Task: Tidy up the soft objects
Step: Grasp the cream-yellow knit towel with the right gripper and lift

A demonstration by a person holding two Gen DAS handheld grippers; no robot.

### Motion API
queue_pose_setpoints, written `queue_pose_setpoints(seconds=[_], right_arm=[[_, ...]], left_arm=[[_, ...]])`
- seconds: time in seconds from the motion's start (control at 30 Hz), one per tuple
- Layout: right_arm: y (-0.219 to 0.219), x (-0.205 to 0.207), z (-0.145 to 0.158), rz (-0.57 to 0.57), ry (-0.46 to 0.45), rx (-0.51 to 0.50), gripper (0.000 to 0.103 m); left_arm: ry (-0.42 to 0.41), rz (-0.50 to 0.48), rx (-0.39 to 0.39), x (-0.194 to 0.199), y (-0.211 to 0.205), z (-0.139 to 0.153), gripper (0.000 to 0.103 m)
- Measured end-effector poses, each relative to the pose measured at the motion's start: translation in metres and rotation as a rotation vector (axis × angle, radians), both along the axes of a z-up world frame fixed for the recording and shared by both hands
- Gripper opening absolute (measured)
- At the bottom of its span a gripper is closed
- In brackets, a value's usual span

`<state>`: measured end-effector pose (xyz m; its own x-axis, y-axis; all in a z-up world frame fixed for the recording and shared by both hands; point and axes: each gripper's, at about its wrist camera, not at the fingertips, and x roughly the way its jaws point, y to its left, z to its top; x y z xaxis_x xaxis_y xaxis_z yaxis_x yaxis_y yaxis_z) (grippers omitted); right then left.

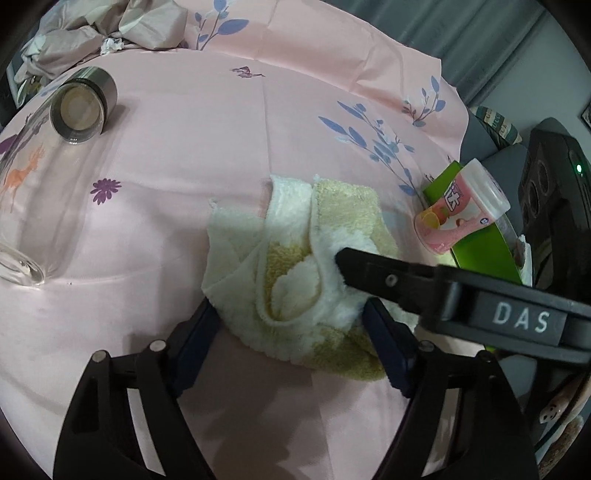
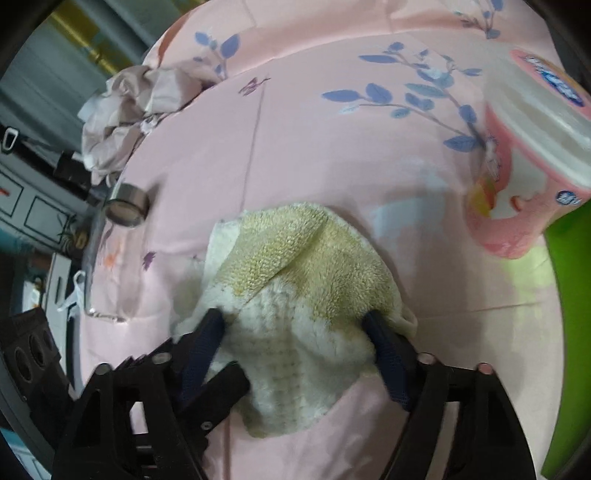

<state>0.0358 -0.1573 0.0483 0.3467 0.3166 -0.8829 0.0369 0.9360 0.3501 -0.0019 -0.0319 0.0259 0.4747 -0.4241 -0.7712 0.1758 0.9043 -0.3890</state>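
A crumpled cream and yellow towel (image 1: 295, 266) lies on the pink flowered sheet (image 1: 207, 155). My left gripper (image 1: 291, 321) is open, its fingers spread on either side of the towel's near part. The right gripper reaches in from the right in the left wrist view, one black finger (image 1: 369, 269) pressing on the towel's top. In the right wrist view the towel (image 2: 306, 295) fills the space between the open right gripper (image 2: 295, 325), both fingers touching its folds. A left finger (image 2: 225, 384) shows at lower left.
A clear glass bottle with a metal cap (image 1: 83, 105) lies on its side at the left. A pink plastic tub (image 1: 461, 210) rests against a green box (image 1: 476, 236) at the right. Crumpled grey-pink cloth (image 1: 110, 33) lies at the far edge.
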Motion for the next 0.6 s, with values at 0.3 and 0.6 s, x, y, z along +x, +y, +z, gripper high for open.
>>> queue_pose_setpoints(seconds=[0.3,0.6], right_arm=[[0.011,-0.007,0.001,0.063,-0.032,0.018,0.046],[0.027,-0.026,0.036,0.102,-0.176,-0.047,0.045]], left_arm=[[-0.004,-0.026,-0.061,-0.003,-0.001,0.003,0.046],[-0.154,-0.006,-0.054,-0.021,0.001,0.033,0.044]])
